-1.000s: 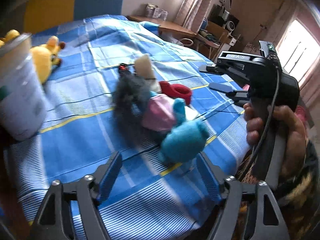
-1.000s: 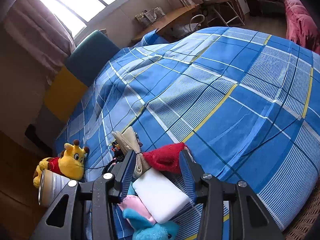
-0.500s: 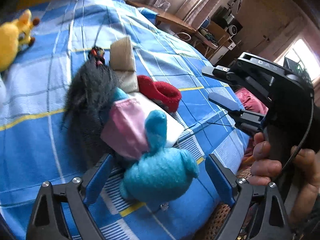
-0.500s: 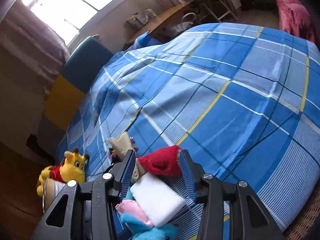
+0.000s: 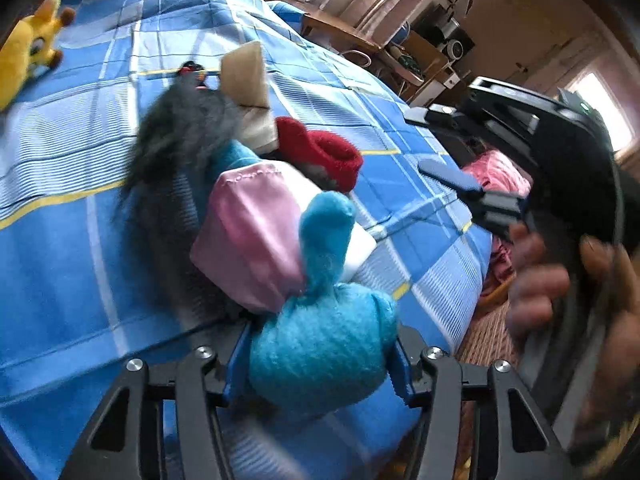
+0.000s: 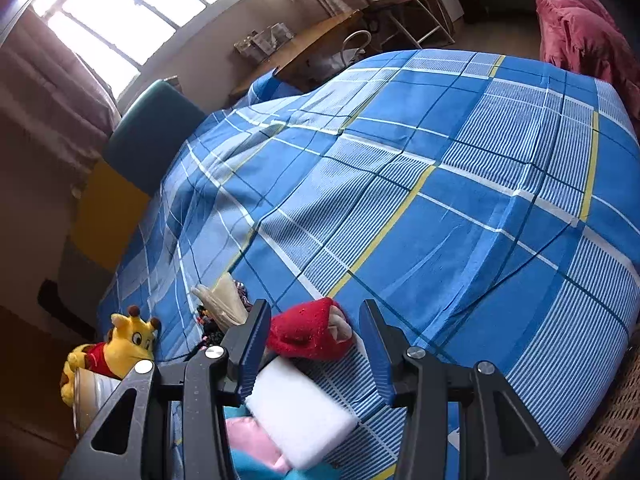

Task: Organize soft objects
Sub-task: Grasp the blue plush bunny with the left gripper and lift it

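Note:
A pile of soft things lies on the blue checked bed (image 6: 440,200): a blue plush toy (image 5: 320,344), a pink satin pouch (image 5: 252,232), a grey furry toy (image 5: 180,132), a beige cloth (image 5: 246,76), a red sock (image 5: 324,152) and a white sponge (image 6: 296,408). My left gripper (image 5: 318,360) is closing, and its blue pads touch both sides of the blue plush body. My right gripper (image 6: 314,320) hovers open above the red sock (image 6: 308,332), with neither pad touching it. A hand (image 5: 560,280) holds that right gripper (image 5: 436,144) to the right of the pile.
A yellow plush bear (image 6: 120,344) lies at the bed's left side beside a tin can (image 6: 92,392). A pink blanket (image 6: 580,20) lies beyond the bed. A desk and a chair stand by the window. A woven mat shows past the near bed edge.
My left gripper moved down onto the pile and its fingers came in around the blue plush toy. The right gripper stayed nearly still above the red sock.

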